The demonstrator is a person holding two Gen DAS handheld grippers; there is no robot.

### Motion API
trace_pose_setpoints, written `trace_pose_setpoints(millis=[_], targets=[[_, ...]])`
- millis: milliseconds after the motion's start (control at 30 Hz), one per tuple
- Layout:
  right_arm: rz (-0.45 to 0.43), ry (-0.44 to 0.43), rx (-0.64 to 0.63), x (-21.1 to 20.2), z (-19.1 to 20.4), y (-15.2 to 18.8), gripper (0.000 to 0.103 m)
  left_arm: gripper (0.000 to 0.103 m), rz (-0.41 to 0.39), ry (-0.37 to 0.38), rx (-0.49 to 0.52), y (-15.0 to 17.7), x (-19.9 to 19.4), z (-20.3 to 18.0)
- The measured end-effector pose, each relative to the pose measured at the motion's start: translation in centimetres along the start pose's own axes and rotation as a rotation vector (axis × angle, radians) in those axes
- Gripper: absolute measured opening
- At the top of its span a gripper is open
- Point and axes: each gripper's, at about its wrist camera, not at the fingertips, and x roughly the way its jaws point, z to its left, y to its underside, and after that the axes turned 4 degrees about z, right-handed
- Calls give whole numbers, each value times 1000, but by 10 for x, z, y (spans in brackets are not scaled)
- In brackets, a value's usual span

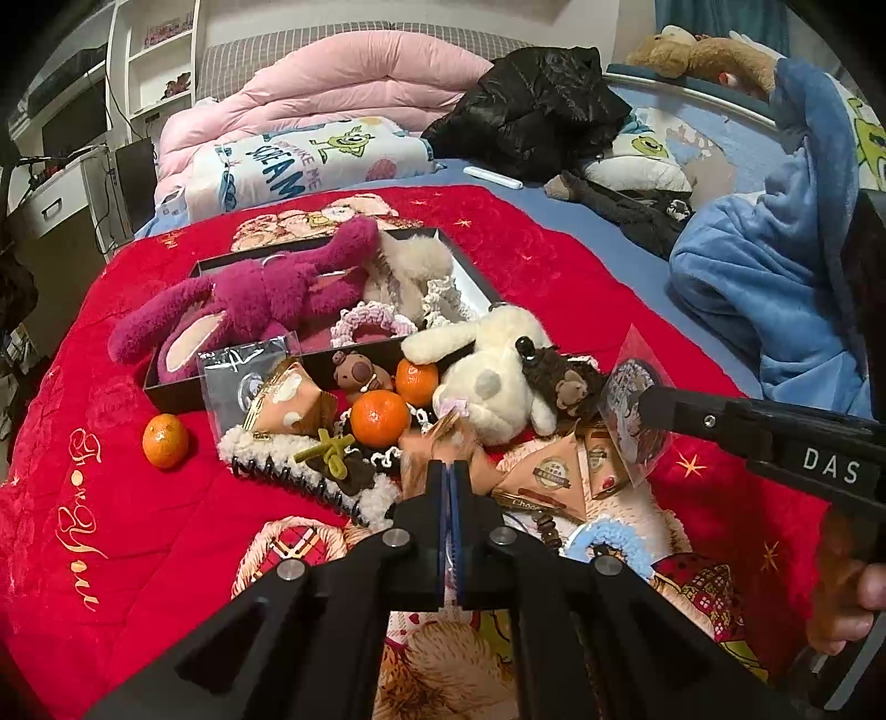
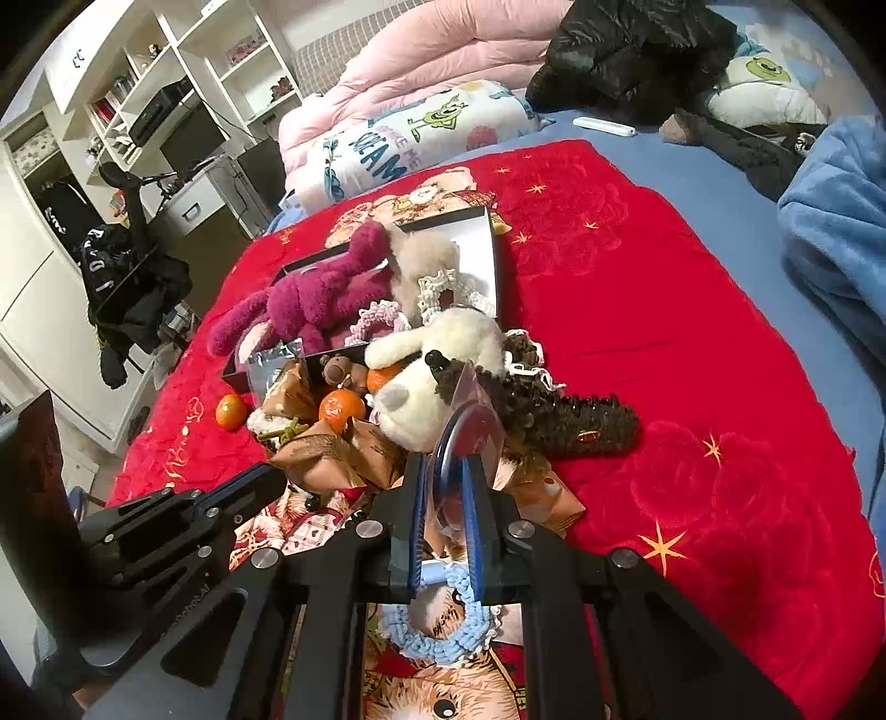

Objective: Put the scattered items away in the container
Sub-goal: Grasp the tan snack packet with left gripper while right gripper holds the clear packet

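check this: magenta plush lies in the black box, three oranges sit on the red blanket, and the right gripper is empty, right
Not quite. The right gripper is shut on a clear packet, as the right wrist view shows. The magenta plush, black box and three oranges on the red blanket are right.

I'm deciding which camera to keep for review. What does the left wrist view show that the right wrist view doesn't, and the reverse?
Only the left wrist view: a brown teddy beyond the bed rail and a black comb.
Only the right wrist view: a white shelf unit and a dark fuzzy clip.
Both: the box holding the magenta plush, the white dog plush, oranges, and the right gripper shut on a clear packet.
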Motion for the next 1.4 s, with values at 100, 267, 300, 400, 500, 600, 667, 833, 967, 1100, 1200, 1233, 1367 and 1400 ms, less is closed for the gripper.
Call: trace_pose_setpoints(millis=[100,267,300,400,500,600,667,833,967,1100,1200,1233,1367,1400], targets=[[-6,-4,-2,-3,0,1,13,1,-12,-1,4,-1,-4,-1],[-18,-12,-4,-6,1,1,13,1,-18,-6,8,0,-7,-1],[-19,-14,-3,-6,1,0,13,1,-16,-9,7,-1,-7,1],[-21,-32,-3,-8,1,0,9,1,4,3,-33,0,-3,9],[-13,-24,-18,-6,5,1,9,1,43,54,-65,3,5,14],[17,-1,-17,1,5,2,9,1,66,58,-61,6,12,13],[32,7,-4,4,1,3,9,1,75,71,-75,7,14,14],[63,8,7,9,-3,5,9,11,99,105,-85,10,21,14],[101,9,-9,17,1,9,10,27,98,149,-69,12,21,8],[119,4,-14,20,3,10,10,41,102,177,-34,13,25,-1],[124,3,-4,22,1,9,10,41,129,119,-4,14,35,-5],[124,2,-2,22,0,10,10,41,135,99,-5,15,39,-4],[126,-4,-4,22,1,9,10,42,135,50,-31,13,46,4],[127,-4,-5,23,1,9,10,42,143,45,-41,13,49,6]])
